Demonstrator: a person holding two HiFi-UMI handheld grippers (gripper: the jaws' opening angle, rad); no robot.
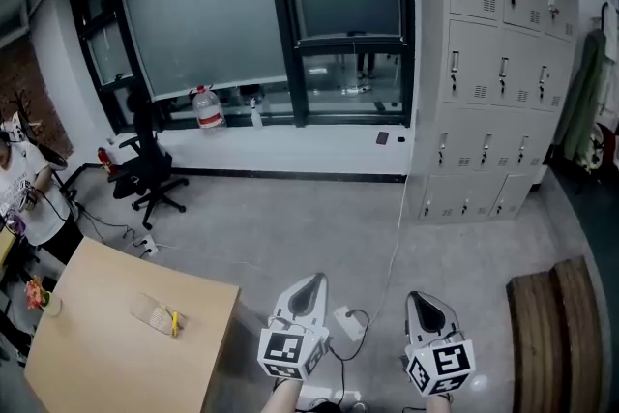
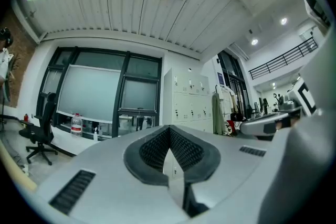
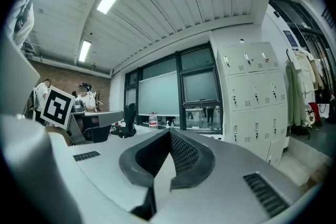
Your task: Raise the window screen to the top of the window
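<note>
The window screen, a grey translucent sheet (image 1: 208,19) drawn partway down inside the dark window frame, hangs far ahead of both sets of jaws, well out of reach. A narrower panel of the same kind sits in the pane to its right, and we cannot tell which one is meant. In the left gripper view the screen (image 2: 86,92) lies beyond the jaw tips and off to their left. In the right gripper view it (image 3: 157,94) stands almost straight beyond the tips.

The left gripper (image 1: 311,283) and the right gripper (image 1: 422,302) both point level with their jaws pressed together and nothing between them. We judge the step in hand to be the approach, so little of the task is done.

To do it well, we need to cross the floor first, stepping past the white power strip and its cable (image 1: 348,322) that lie just ahead between the two grippers. We should also keep the left jaws clear of the black office chair (image 1: 145,174). We should spread one pair of jaws only once we are near the screen's lower rail. Then we should take the rail squarely near its middle so the sheet rises evenly.
</note>
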